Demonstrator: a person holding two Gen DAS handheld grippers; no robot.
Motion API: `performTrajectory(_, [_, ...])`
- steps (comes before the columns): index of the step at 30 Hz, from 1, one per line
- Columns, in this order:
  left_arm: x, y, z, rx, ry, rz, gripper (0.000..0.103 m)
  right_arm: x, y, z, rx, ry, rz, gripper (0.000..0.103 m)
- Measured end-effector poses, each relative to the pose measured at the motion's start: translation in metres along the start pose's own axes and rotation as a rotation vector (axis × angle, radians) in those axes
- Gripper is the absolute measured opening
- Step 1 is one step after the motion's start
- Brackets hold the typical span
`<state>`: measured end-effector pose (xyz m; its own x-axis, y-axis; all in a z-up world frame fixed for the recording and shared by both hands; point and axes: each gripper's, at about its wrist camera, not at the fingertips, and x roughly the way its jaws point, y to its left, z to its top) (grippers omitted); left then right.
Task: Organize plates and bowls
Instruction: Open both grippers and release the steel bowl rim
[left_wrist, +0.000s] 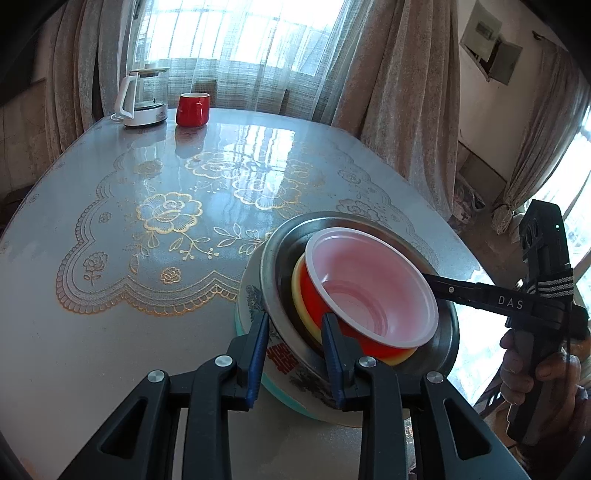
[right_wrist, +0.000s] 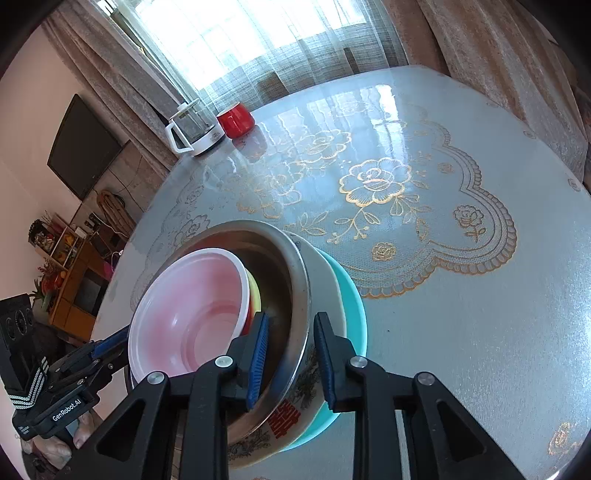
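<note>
The red plastic bowl (left_wrist: 373, 291) already sat nested in the steel bowl (left_wrist: 448, 343) on the bench (left_wrist: 110, 332), both narrowly parted grippers, left (left_wrist: 295, 354) and right (right_wrist: 291, 354), straddling that steel rim without gripping; little seemed left.

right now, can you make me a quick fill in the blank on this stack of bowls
1. The innermost bowl is red outside and ____ inside.
2. It sits in a yellow bowl nested in a ____ bowl.
3. The mug beside the kettle is ____.
4. The left gripper straddles the stack's ____.

Missing: pink; metal; red; rim
</note>
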<state>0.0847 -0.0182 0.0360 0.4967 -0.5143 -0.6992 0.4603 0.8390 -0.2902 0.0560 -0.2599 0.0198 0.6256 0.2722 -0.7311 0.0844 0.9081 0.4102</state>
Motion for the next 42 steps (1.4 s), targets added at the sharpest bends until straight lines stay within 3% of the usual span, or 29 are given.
performTrajectory(10, [-0.029, 0.012, 0.006, -0.044, -0.083, -0.043, 0.035, -0.023, -0.004, 0.0, 0.026, -0.084, 0.034, 0.028])
performTrajectory(13, [-0.04, 0.018, 0.004, -0.045, -0.11, -0.014, 0.035, -0.034, -0.011, -0.002, 0.045, -0.12, 0.038, 0.028])
performTrajectory(18, [-0.038, 0.032, -0.008, -0.061, -0.078, 0.035, 0.033, -0.044, -0.025, -0.009, 0.078, -0.129, 0.015, 0.028])
performTrajectory(33, [-0.009, 0.023, -0.034, -0.04, 0.007, -0.03, 0.033, -0.024, -0.036, -0.039, 0.111, -0.006, 0.072, 0.027])
performTrajectory(38, [-0.005, 0.014, -0.035, -0.008, 0.008, -0.021, 0.031, -0.022, -0.032, -0.042, 0.092, -0.026, 0.091, 0.013])
performTrajectory(42, [-0.001, 0.007, -0.033, 0.014, 0.014, -0.015, 0.026, -0.02, -0.026, -0.04, 0.051, -0.053, 0.05, 0.011])
